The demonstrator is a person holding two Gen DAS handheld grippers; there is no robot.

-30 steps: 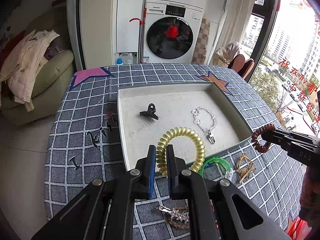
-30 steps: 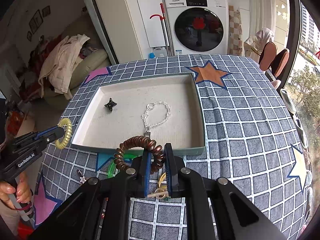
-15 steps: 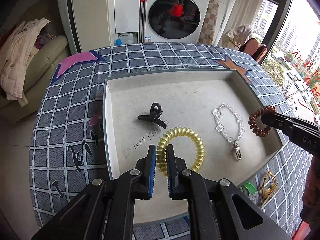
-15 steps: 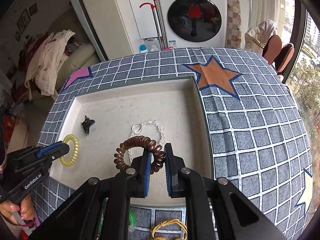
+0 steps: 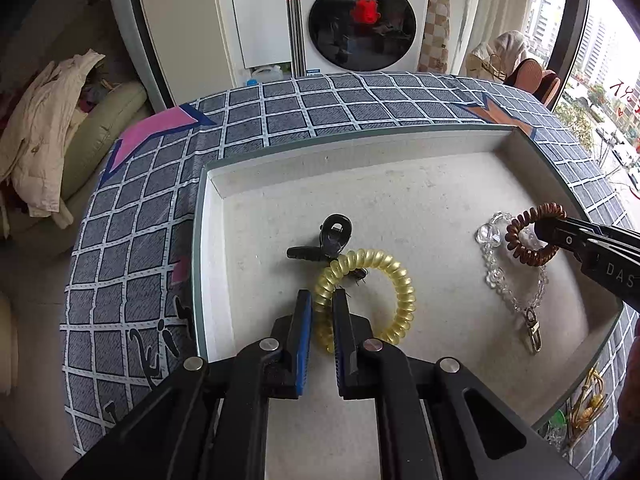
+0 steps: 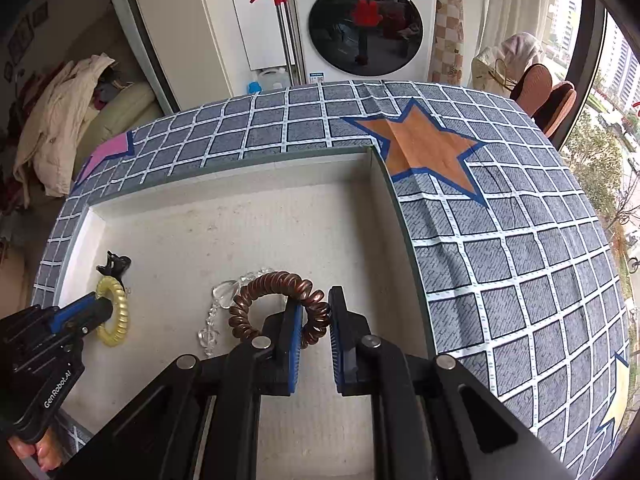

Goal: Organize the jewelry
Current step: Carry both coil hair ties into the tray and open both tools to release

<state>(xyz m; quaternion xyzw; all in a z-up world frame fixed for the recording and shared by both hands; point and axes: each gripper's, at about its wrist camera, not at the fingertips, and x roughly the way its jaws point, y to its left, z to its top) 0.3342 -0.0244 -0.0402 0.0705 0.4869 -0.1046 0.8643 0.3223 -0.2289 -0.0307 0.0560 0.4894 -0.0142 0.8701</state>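
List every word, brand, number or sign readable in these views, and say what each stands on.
"Panasonic": on the washing machine, top panel, small but legible.
"GenRobot.AI": on the left gripper body, right wrist view.
"DAS": on the right gripper body, cut off at the frame edge.
Black lettering on the tablecloth: unreadable.
Red characters on the window: unreadable.
Blue sticker on the washer door: too small.

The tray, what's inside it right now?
Inside the tray: a black hair clip, a crystal bracelet, plus yellow coil tie and brown coil tie, each between gripper fingers. Grippers hide the near floor.
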